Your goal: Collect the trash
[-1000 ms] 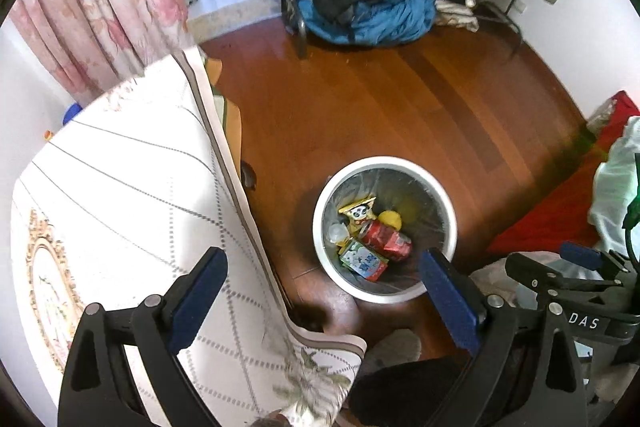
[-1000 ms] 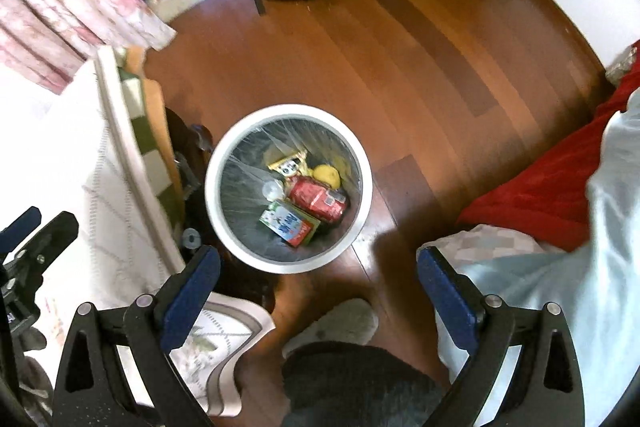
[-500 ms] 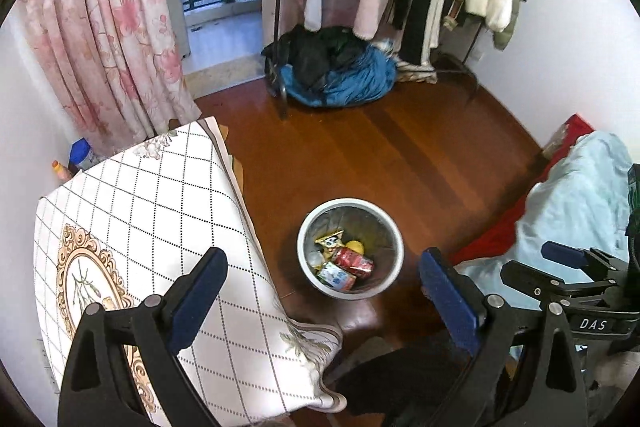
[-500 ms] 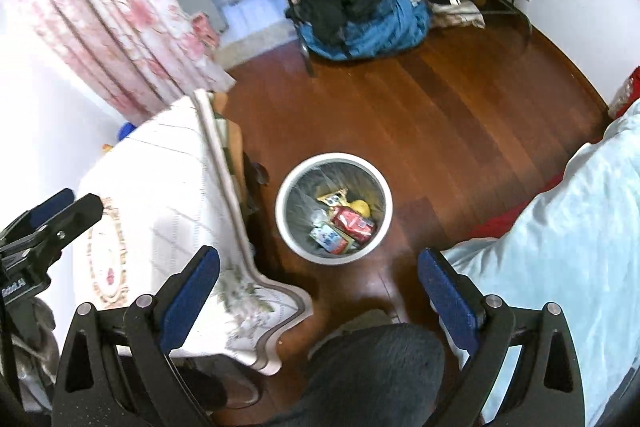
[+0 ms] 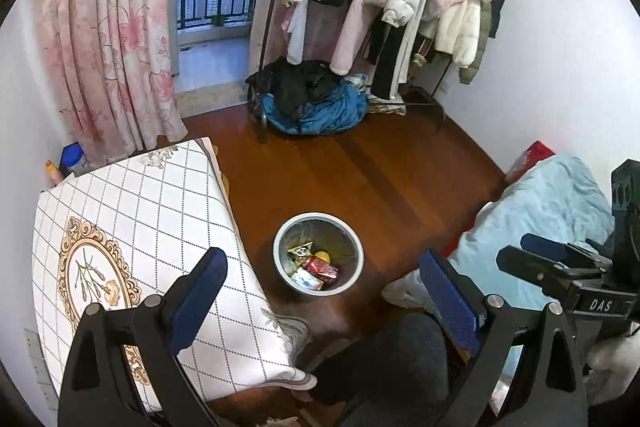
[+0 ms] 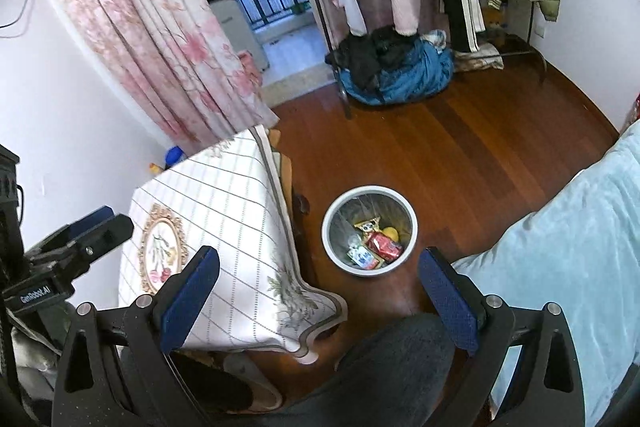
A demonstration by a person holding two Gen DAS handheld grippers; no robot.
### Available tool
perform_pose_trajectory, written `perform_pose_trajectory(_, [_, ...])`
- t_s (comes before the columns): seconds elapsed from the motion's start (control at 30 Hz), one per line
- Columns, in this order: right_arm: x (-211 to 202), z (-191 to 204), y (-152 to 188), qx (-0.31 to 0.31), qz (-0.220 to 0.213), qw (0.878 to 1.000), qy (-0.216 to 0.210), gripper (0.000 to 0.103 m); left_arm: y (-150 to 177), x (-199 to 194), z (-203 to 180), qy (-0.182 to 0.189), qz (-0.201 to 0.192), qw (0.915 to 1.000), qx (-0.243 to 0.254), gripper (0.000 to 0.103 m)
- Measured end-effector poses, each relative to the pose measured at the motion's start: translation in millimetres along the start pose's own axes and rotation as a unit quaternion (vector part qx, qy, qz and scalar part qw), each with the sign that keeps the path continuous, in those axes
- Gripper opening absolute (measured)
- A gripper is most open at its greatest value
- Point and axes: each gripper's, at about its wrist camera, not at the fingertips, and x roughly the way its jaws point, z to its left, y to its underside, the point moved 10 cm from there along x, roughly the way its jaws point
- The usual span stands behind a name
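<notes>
Left wrist view shows both my left gripper [image 5: 320, 301] and right gripper [image 6: 318, 291] spread wide and empty high above the round white-rimmed waste bin [image 5: 319, 253] holding the wrappers [image 5: 314, 267] on the floor, so anything released from here could miss it.

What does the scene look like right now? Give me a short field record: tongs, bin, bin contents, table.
left tongs: open, empty, held high above the floor
right tongs: open, empty, held high above the floor
bin: round, white rim, upright on the wooden floor, beside the table
bin contents: red wrapper, yellow object, panda-print packet, blue-and-white packet
table: covered by a white grid-pattern cloth, no loose trash visible on it
bed: light blue cover, opposite the table
</notes>
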Motion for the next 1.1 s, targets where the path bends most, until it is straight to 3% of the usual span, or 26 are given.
perform_pose_trajectory(0.4, [-42.8, 25.7, -0.9, -0.015, -0.016, 0.999, -0.027, 0.103, -4.2, -38.5, -10.1, 0.02, -0.027, 0.9994, 0.005, 0.099])
perform_pose_trajectory(1.1, [-51.4, 37.7, -3.7, -0.032, -0.013, 0.999, -0.039, 0.103, -5.2, -48.0, -10.1, 0.024, -0.036, 0.999, 0.008, 0.1])
